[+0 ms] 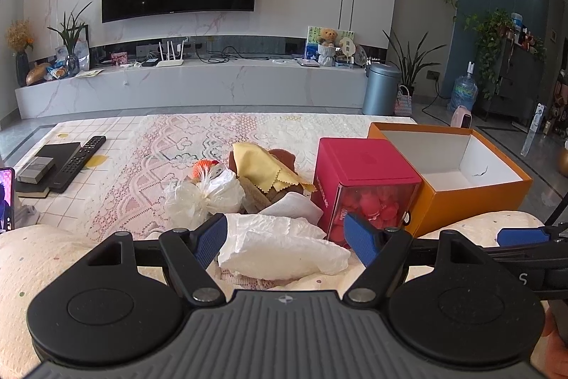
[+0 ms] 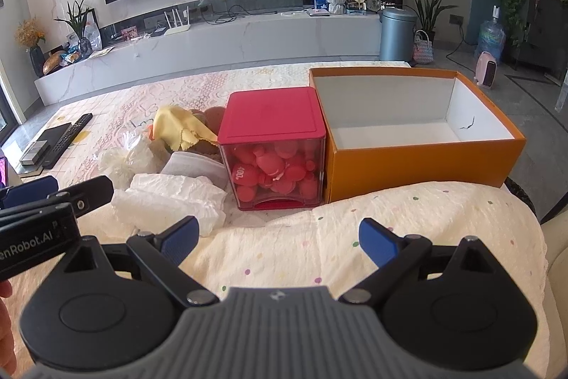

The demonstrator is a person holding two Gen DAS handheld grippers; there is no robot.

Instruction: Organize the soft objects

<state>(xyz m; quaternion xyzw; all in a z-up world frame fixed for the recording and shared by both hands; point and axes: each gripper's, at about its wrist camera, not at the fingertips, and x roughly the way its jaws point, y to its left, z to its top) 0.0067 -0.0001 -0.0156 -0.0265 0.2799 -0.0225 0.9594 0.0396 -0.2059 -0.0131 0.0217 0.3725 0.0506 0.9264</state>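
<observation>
Yellow cloth (image 1: 264, 166) hides a brown thing; left gripper (image 1: 284, 238) gapes.

One orange box (image 2: 419, 158), one red cube container (image 2: 275, 130), one yellow cloth (image 2: 177, 126). Two white crumpled tissues (image 2: 170, 198), one clear plastic bag (image 1: 206, 190). One remote (image 1: 78, 162) near the worktop's left edge.

**Legible text in the two wrist views**

Right wrist view: the black body of the left tool (image 2: 42, 201) carries white lettering, cut off by the frame edge, reading "enRobot.AI". A red ball (image 2: 245, 173) inside the red-lidded clear box (image 2: 275, 144) bears white digits "400.". Left wrist view: the right tool (image 1: 525, 237) shows one white letter "S". Lettering on the box's red side is too blurred to read.
</observation>
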